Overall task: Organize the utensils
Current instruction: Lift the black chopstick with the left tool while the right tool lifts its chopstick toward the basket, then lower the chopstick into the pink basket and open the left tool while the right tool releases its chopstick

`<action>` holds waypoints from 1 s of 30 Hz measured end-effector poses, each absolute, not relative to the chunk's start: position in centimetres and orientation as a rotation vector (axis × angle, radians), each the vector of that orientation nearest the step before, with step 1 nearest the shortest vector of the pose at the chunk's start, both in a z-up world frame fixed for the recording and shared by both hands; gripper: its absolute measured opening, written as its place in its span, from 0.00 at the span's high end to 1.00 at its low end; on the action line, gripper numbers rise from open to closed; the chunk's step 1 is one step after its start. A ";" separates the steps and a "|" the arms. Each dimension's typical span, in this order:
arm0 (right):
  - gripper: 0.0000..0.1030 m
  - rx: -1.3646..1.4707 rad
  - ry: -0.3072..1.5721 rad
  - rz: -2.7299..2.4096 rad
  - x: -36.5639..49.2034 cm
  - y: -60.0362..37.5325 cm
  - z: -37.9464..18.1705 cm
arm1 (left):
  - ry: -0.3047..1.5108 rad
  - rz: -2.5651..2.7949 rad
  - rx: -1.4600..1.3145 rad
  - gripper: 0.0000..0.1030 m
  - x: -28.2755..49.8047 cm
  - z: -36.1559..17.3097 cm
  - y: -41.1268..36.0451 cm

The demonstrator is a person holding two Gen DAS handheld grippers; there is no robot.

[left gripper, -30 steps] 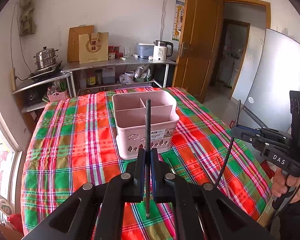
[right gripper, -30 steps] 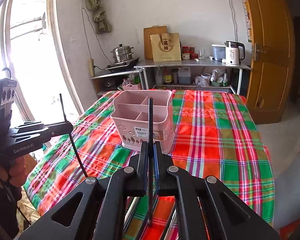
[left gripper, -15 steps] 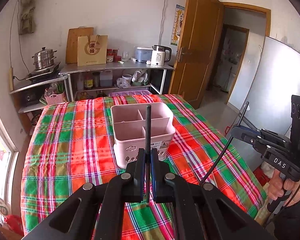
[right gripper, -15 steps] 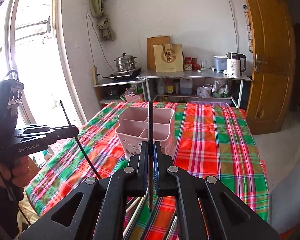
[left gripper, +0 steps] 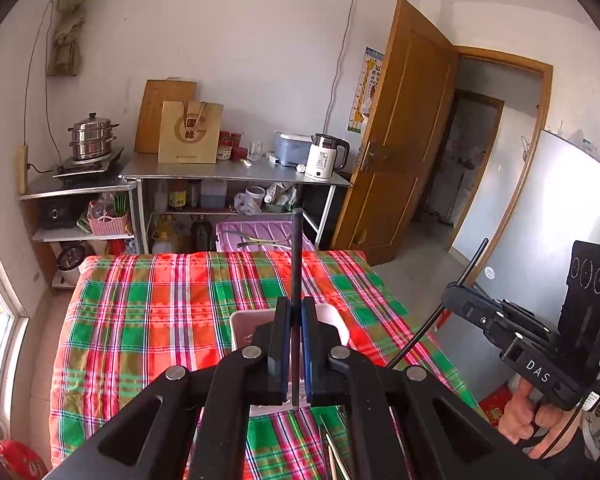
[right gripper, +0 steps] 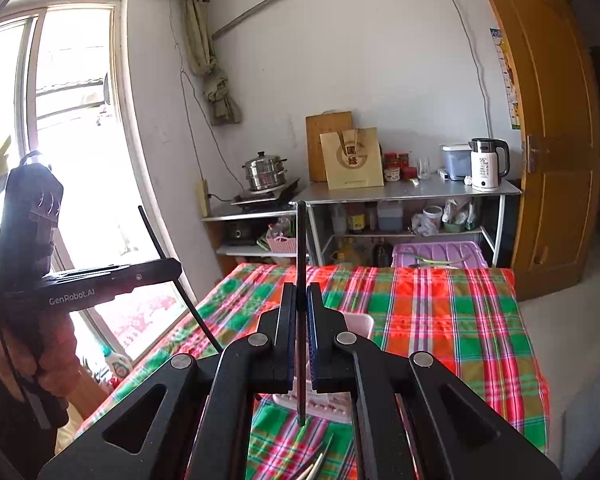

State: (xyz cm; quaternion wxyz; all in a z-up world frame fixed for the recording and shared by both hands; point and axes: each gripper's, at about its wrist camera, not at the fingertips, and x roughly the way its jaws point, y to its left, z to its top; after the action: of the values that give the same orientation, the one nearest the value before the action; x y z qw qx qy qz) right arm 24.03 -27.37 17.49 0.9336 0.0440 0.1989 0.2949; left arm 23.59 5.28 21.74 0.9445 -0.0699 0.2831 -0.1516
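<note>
**Ana:** Left wrist view: a dark chopstick [left gripper: 296, 264] stands upright, pinched between the pressed-together fingers of the left gripper [left gripper: 294, 354], directly above the pink utensil caddy [left gripper: 338, 320], which the jaws largely hide. The caddy rests on the plaid tablecloth [left gripper: 140, 312].

**Ben:** Right wrist view shows the same arrangement: a second chopstick [right gripper: 300, 256], vertical, clamped in the right gripper [right gripper: 300, 344], with the caddy's rim [right gripper: 360, 322] just behind the jaws.

**Ana:** Judgement: both sticks are poised for insertion. Lower each one straight down, tip first, keeping it vertical so the tip clears the divider walls, which are hidden from both cameras here.

**Ben:** Release only once the tip sits well inside a compartment; a tilted stick may strike the rim or tip the light caddy. Pale chopsticks [right gripper: 316, 466] lie on the cloth near the bottom edge, presumably next.
</note>
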 end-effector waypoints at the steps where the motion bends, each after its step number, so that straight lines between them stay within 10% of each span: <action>1: 0.95 0.096 0.401 0.602 24.4 -27.2 17.7 | 0.571 -0.306 -0.144 0.96 24.1 22.0 5.4; 30: 0.95 0.087 0.552 0.643 29.7 -22.2 10.2 | 0.647 -0.277 -0.196 0.92 30.3 13.3 6.9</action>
State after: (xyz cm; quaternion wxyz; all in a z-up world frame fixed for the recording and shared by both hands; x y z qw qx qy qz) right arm 29.73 -22.18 10.22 0.9107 0.0422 0.2679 0.3117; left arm 30.25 6.90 13.32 0.9340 -0.0960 0.3162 -0.1356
